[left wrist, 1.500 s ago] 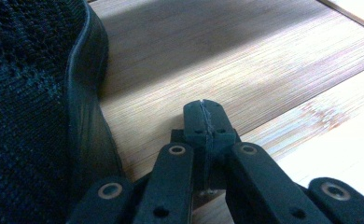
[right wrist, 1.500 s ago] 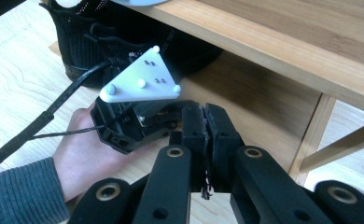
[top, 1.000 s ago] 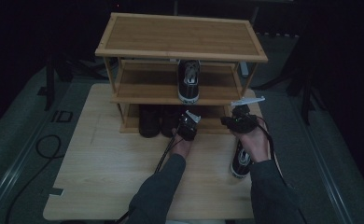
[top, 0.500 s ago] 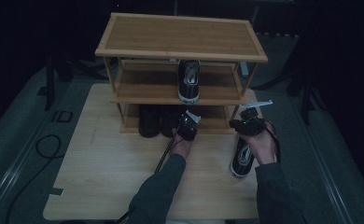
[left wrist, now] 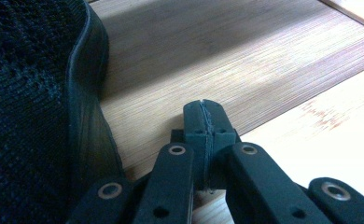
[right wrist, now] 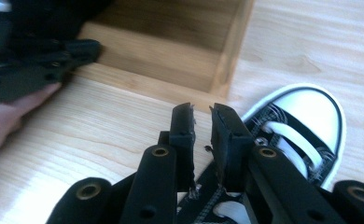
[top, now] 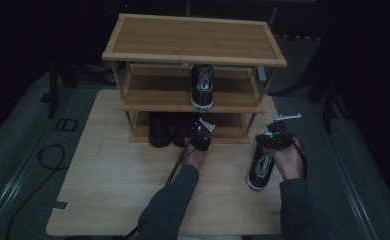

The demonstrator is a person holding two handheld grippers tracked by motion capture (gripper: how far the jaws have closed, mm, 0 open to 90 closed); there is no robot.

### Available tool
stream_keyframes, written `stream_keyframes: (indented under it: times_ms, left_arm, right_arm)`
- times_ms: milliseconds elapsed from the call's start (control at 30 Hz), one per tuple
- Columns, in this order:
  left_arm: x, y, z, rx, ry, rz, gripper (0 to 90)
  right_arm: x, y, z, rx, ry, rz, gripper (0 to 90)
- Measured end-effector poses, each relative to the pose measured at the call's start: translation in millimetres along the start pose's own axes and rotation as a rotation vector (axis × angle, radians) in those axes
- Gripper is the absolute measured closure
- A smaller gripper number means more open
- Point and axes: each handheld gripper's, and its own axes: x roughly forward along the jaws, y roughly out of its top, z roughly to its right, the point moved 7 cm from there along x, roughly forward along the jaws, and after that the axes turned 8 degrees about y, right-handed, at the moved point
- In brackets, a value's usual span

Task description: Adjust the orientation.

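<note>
Wooden shoe rack [top: 148, 52] with three levels stands at the far side of a pale table [top: 108, 190]. Dark shoes [top: 160, 131] sit on its bottom shelf, and one black sneaker [top: 202, 86] rests on the middle shelf. At the rack's lower front edge, the left gripper [top: 201, 135] hovers with its jaws clenched on nothing, a dark knitted shoe [left wrist: 26, 107] just beside it. Farther right, the right gripper [top: 274, 138] hangs over the laces of a black-and-white sneaker [top: 260, 169] lying on the table; its jaws have just been opening and stand slightly apart, holding nothing.
</note>
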Motion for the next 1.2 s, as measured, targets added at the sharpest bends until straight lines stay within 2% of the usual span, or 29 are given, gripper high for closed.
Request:
stream_keyframes:
  times_ms: [400,667,800,900,1033,1200]
  left_arm:
    - [0.0,-0.1,-0.2,0.003,0.001,0.000,89.7]
    - [0.0,-0.1,-0.2,0.003,0.002,0.000,89.7]
    - [0.0,-0.1,-0.2,0.003,0.002,0.000,89.7]
    - [0.0,-0.1,-0.2,0.004,0.002,0.000,89.8]
    - [0.0,-0.1,0.0,0.004,0.003,0.001,89.7]
    - [0.0,-0.1,-0.1,0.004,0.003,0.000,89.7]
  right_arm:
    - [10.2,-16.2,30.2,0.113,-0.045,-0.041,75.0]
    - [16.8,-23.1,40.8,0.159,-0.060,-0.070,71.6]
    - [21.3,-24.3,42.2,0.183,-0.048,-0.081,70.7]
    - [21.0,-24.0,42.3,0.175,-0.066,-0.093,76.4]
    - [16.8,-24.0,43.5,0.175,-0.080,-0.074,87.4]
    - [15.7,-23.2,41.7,0.159,-0.084,-0.073,88.8]
